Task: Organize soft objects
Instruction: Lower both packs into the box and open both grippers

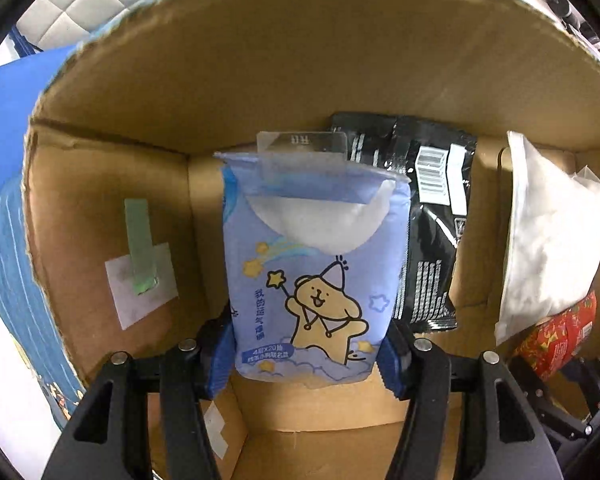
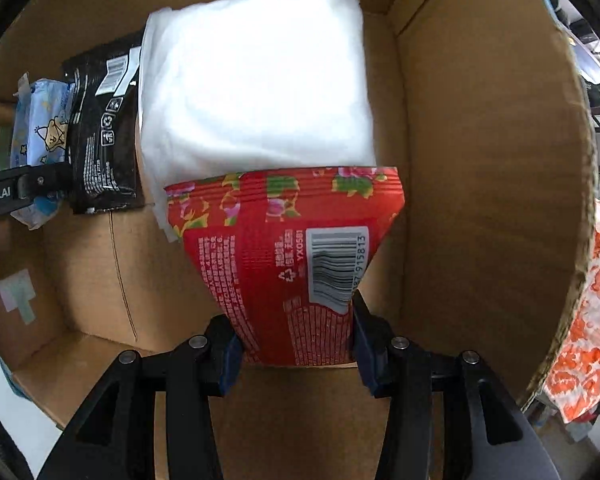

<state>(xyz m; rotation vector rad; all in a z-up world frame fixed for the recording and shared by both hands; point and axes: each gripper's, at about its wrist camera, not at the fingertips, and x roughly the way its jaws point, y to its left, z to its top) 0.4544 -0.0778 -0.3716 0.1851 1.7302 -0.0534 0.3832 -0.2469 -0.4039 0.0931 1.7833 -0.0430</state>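
In the left wrist view my left gripper (image 1: 306,360) points down into a cardboard box (image 1: 300,60) and is shut on the lower end of a blue tissue pack (image 1: 312,264) printed with a cartoon bear. The pack's flap is peeled open at the top. In the right wrist view my right gripper (image 2: 296,348) is shut on a red floral pack (image 2: 284,240), which is squeezed narrow between the pads. On the box floor a black pack (image 2: 100,132) and a white soft pack (image 2: 256,80) lie between the two held packs.
The box walls (image 2: 480,160) rise close around both grippers. A green tape strip on a white label (image 1: 140,248) sticks to the left wall. Blue striped fabric (image 1: 8,280) lies outside the box on the left, and orange-and-white cloth (image 2: 592,320) lies outside on the right.
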